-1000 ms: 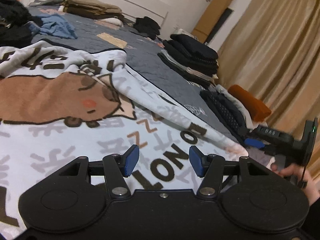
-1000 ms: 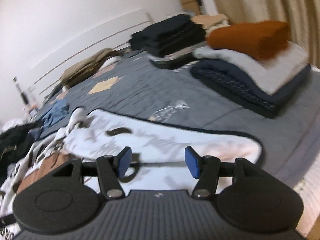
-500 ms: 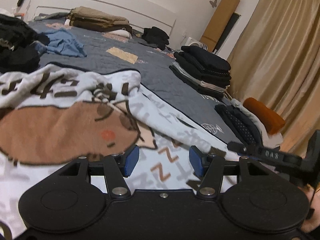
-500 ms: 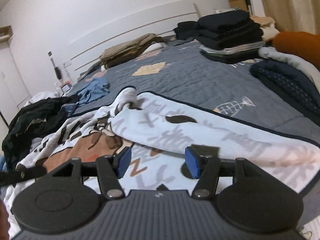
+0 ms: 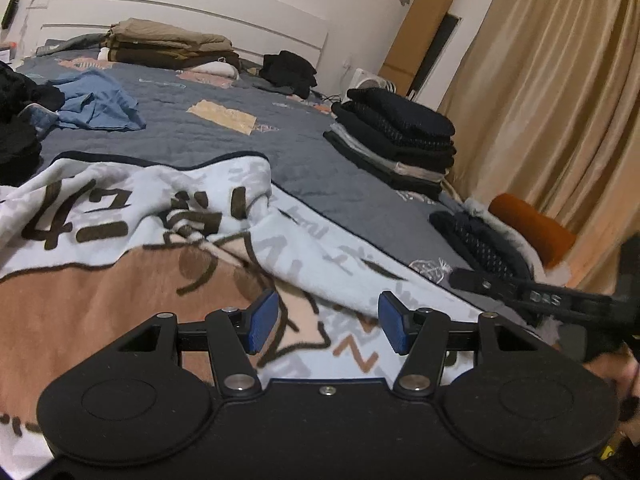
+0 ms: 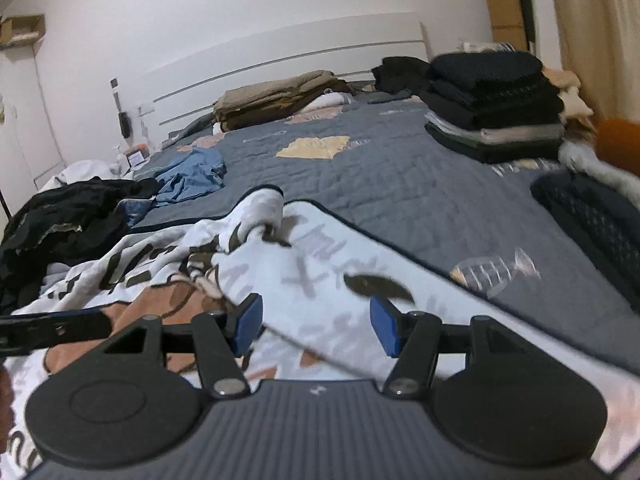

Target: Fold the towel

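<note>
1. I see the towel [image 5: 132,264] lying rumpled across the near part of the bed [image 5: 304,156], pale with dark lettering and a big brown cartoon shape. One flap is thrown back over the rest, and a corner bunches up toward the middle of the quilt.
2. My left gripper [image 5: 326,328] hangs above the towel with its blue pads spread and nothing between them. My right gripper [image 6: 316,326] is the same: jaws apart, empty, over the towel's folded-back flap.
3. I judge the fabric as soft, fleecy and limp. It will sag and drape the moment I lift it, and holds no shape of its own. It looks light enough for a two-finger pinch, though its spread means drag across the quilt.
4. The plush surface should not slip from the pads, but a thick bunch could bulge out of them. I would rather pinch a single layer.
5. I would take hold at the dark-piped hem [image 6: 348,224], one claw at each corner of the same edge, so the cloth hangs flat between them.
6. The nearest corners are below both views, so I cannot tell where they lie.
7. The folded piles [image 5: 400,136] sit well apart from the towel.
</note>
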Action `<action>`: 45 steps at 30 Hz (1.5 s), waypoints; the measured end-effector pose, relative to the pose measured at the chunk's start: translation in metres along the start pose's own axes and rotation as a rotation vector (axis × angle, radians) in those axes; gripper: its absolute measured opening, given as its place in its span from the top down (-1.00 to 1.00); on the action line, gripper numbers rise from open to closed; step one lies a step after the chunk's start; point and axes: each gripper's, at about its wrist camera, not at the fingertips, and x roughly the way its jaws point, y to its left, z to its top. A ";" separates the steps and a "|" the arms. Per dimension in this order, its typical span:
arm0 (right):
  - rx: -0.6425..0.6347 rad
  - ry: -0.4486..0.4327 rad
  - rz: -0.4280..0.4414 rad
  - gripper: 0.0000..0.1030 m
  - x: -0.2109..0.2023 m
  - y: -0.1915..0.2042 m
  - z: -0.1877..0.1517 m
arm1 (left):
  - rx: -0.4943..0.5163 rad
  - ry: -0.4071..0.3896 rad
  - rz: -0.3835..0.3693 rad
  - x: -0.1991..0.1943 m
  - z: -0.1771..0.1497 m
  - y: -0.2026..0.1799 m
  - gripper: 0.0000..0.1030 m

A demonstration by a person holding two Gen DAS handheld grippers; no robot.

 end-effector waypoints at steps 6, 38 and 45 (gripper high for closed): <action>-0.051 0.023 0.012 -0.14 0.050 0.002 0.033 | 0.002 -0.010 0.022 -0.003 0.008 0.012 -0.07; -0.203 0.279 0.042 -0.13 0.312 -0.003 0.102 | -0.155 -0.030 0.067 0.003 0.015 0.081 -0.07; -0.165 0.305 0.012 0.80 0.322 -0.006 0.095 | -0.169 -0.022 0.079 0.004 0.013 0.086 -0.07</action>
